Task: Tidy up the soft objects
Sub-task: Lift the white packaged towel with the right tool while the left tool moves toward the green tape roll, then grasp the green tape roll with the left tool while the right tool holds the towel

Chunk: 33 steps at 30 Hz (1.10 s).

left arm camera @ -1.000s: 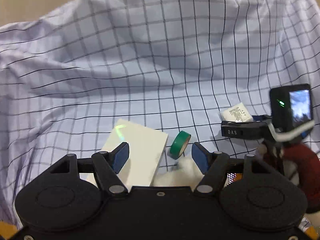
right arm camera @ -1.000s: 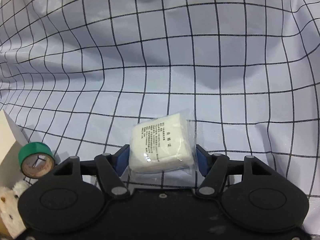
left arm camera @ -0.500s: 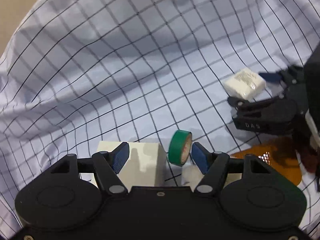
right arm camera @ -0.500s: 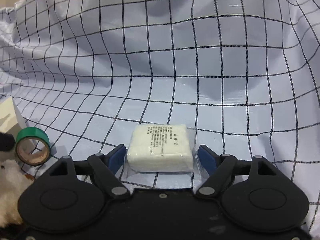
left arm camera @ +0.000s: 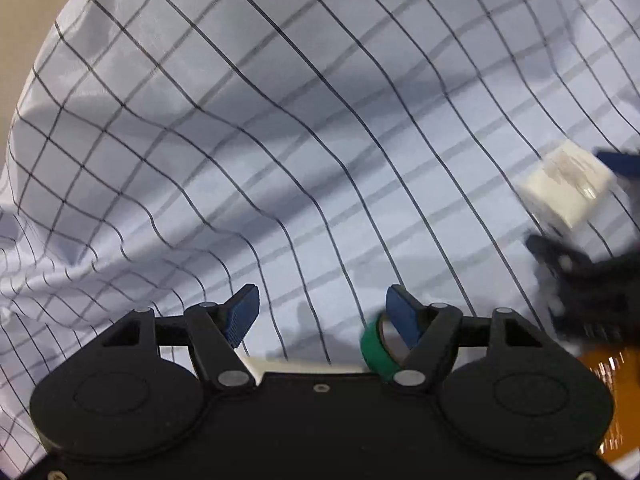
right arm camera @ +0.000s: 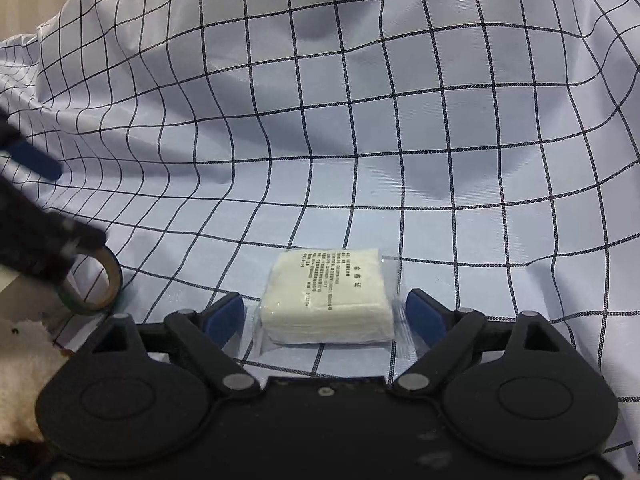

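The right hand-held gripper lets go of the white pack

The right hand-held gripper (right arm camera: 325, 317) has just been opening; its blue pads stand spread, off the wrapped white cotton pack (right arm camera: 328, 299), which lies between them on the checked cloth (right arm camera: 360, 140). To do this well, it should back straight out so the plastic wrap does not catch. The left hand-held gripper (left arm camera: 322, 313) has opened a bit too, with nothing held; the green tape roll (left arm camera: 376, 350) sits near its right pad.
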Motion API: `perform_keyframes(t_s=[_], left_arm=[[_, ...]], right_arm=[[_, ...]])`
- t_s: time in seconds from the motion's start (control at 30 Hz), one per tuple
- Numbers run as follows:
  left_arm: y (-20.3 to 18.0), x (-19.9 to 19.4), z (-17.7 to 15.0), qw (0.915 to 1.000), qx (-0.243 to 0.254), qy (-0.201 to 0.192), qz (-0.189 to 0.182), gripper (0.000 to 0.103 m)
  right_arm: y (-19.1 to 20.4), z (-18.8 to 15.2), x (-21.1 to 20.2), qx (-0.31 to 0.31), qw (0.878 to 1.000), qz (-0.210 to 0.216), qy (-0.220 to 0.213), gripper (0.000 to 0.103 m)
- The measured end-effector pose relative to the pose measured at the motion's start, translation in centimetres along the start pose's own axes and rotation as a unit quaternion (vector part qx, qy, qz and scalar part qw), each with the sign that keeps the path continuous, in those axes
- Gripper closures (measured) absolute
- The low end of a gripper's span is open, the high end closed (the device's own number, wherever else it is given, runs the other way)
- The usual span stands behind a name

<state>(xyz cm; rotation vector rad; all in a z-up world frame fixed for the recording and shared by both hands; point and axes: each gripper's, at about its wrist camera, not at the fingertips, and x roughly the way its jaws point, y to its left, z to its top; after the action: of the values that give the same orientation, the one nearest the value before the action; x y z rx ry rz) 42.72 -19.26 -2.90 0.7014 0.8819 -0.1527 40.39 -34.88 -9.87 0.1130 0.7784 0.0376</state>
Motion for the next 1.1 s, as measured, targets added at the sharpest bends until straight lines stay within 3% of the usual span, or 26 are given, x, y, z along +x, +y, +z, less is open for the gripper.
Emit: perform_keyframes(t_s=[0.2, 0.33, 0.67, 0.9, 1.1], left_arm=[[0.7, 1.0, 1.8, 0.9989, -0.037, -0.011, 0.027, 0.035], [1.1, 0.7, 1.3, 0.9984, -0.054, 0.002, -0.015, 0.035], [-1.4, -0.5, -0.6, 0.9942, 0.067, 0.022, -0.081, 0.035], [-2.3, 0.5, -0.8, 0.9853, 0.095, 0.062, -0.128, 0.035], [-3.6, 1.6, -0.9, 0.9815, 0.113, 0.088, -0.128, 0.035]], right_arm=[[0.0, 0.0, 0.0, 0.000, 1.000, 0.000, 0.000, 0.015], [0.0, 0.0, 0.0, -0.001, 1.000, 0.000, 0.000, 0.014], [0.2, 0.0, -0.1, -0.002, 1.000, 0.001, 0.001, 0.012], [0.2, -0.1, 0.0, -0.002, 1.000, 0.001, 0.001, 0.012], [0.2, -0.1, 0.0, -0.003, 1.000, 0.001, 0.000, 0.011]])
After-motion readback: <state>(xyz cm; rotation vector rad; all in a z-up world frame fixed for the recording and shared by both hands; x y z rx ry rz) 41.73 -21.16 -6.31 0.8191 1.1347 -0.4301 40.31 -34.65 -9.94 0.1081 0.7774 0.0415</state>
